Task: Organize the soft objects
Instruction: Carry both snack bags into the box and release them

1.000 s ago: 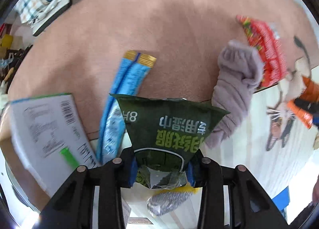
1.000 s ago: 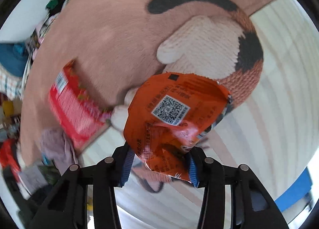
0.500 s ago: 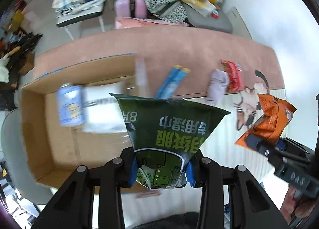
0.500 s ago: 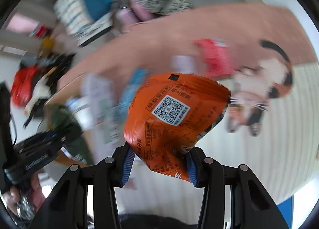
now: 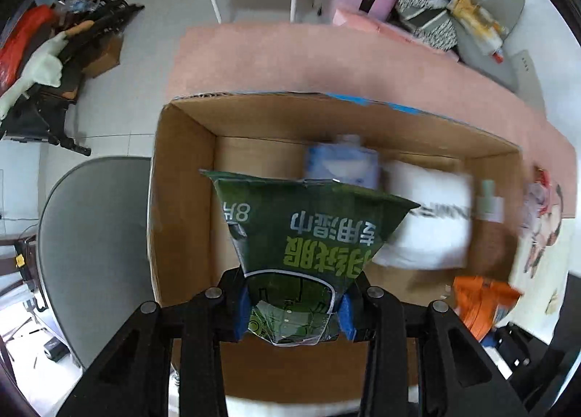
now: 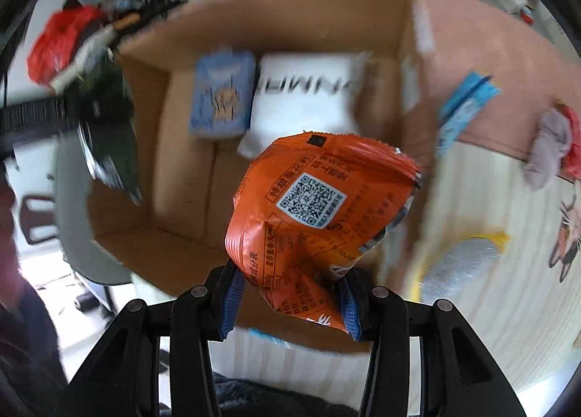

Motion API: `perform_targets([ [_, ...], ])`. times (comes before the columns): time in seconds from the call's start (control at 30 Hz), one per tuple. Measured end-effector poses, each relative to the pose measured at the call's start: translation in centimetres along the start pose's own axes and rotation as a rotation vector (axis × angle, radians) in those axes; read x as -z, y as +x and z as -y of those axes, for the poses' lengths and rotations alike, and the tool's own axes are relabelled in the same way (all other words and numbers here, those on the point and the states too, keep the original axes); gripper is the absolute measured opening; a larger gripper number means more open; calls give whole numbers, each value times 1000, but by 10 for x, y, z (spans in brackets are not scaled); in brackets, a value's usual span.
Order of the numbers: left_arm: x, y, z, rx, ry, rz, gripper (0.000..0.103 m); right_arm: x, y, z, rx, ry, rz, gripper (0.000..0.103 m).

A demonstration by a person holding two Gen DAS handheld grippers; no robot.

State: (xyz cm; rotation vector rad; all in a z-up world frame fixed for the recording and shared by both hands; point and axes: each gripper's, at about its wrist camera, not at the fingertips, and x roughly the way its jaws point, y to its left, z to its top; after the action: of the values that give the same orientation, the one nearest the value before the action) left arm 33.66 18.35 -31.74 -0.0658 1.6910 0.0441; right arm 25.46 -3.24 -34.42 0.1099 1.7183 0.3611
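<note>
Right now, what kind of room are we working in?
Probably a lived-in home room or small office: a cardboard box on a pink cat-print mat, a grey chair beside it, and cluttered bags behind.

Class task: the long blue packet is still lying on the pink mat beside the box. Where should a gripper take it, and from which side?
Grip the long blue packet across its narrow middle, coming from above: it appears to lie flat on the pink mat, so only its long edges offer a pinch.
</note>
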Motion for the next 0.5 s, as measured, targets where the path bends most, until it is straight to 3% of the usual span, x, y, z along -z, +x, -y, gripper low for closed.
perform_targets([
  [0.2,-30,40,-13,-5,15,-61,35,-4,51,-13,56,-36,-75,48],
  [0.5,-41,66,-8,-5,36,-109,36,-3,80,-20,82,-60,-136,49],
])
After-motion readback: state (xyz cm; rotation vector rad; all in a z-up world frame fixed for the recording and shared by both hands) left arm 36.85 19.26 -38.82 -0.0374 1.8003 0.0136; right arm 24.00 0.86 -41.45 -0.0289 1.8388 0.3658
